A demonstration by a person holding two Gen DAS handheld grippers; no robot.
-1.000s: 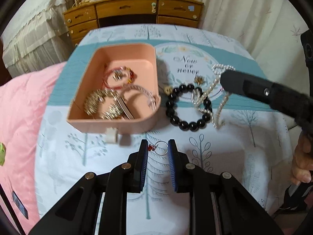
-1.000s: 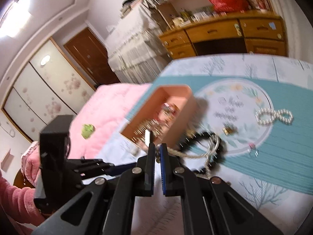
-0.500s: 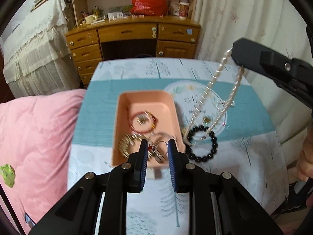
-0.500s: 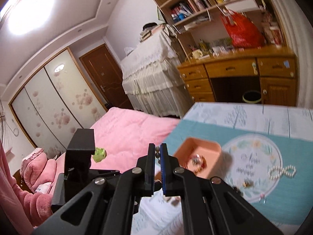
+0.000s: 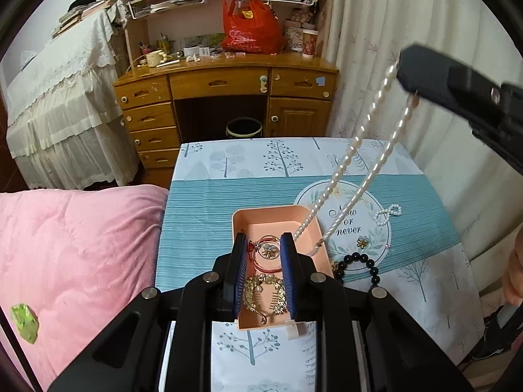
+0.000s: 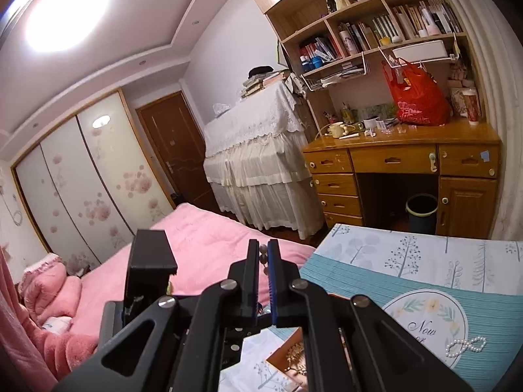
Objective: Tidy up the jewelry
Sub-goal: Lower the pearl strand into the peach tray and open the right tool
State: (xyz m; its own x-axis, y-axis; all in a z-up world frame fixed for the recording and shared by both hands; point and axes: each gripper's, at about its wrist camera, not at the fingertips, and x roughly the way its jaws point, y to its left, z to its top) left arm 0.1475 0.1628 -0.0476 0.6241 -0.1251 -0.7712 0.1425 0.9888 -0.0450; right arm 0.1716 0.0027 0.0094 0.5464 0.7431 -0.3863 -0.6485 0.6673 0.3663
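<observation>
A pink tray [image 5: 274,212] sits on the table and holds a red bracelet and gold pieces. My left gripper [image 5: 263,245] hovers above it, shut on a small silver ring with a red charm [image 5: 261,246]. My right gripper [image 6: 263,256], seen upper right in the left wrist view [image 5: 405,75], is shut on a pearl necklace [image 5: 343,170] that hangs down with its lower end at the tray's right rim. A black bead bracelet [image 5: 359,261], a small pearl loop [image 5: 387,214] and a gold flower piece [image 5: 362,242] lie on the cloth right of the tray.
A pink quilted bed [image 5: 75,254] lies left of the table. A wooden desk [image 5: 225,88] with a bin under it stands beyond the table's far edge. A curtain [image 5: 369,32] hangs at the right. The other pearl loop shows in the right wrist view [image 6: 465,349].
Both grippers have risen well above the table. The right gripper lifted the pearl necklace off the cloth and it now dangles over the tray's right side. The left gripper moved over the tray.
</observation>
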